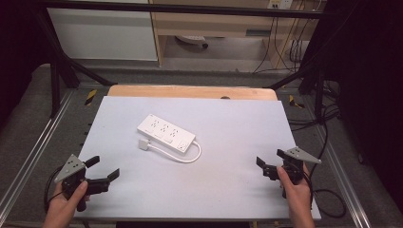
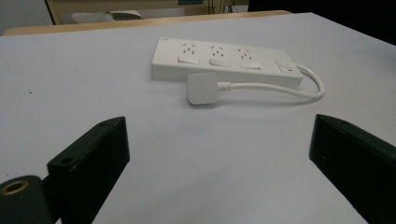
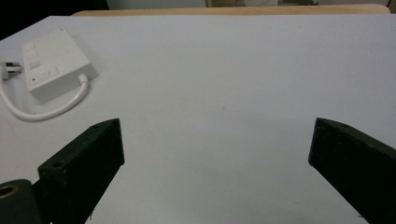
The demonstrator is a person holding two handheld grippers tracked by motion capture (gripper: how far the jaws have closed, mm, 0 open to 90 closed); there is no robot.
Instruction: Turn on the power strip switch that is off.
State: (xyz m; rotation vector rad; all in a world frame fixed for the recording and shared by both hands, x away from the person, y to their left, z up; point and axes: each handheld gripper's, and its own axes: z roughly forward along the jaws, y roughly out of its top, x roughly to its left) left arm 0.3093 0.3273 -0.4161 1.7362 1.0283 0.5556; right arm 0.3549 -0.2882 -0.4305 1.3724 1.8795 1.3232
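A white power strip (image 1: pixel 166 132) lies flat in the middle of the pale table top, with three sockets and a switch at one end. Its white cable (image 1: pixel 183 157) loops round to a square plug (image 1: pixel 144 144) lying beside the strip. In the left gripper view the power strip (image 2: pixel 224 61) and the plug (image 2: pixel 202 88) lie straight ahead. My left gripper (image 1: pixel 103 168) rests at the near left, open and empty. At the near right my right gripper (image 1: pixel 270 159) is open and empty too, with the power strip (image 3: pixel 55 64) far off to its left.
The table top (image 1: pixel 228 190) has a wooden strip (image 1: pixel 190 91) along its far edge. Metal frame rails (image 1: pixel 33 147) run down both sides, and black cables (image 1: pixel 328 194) trail at the right. A wooden desk (image 1: pixel 214 23) stands beyond.
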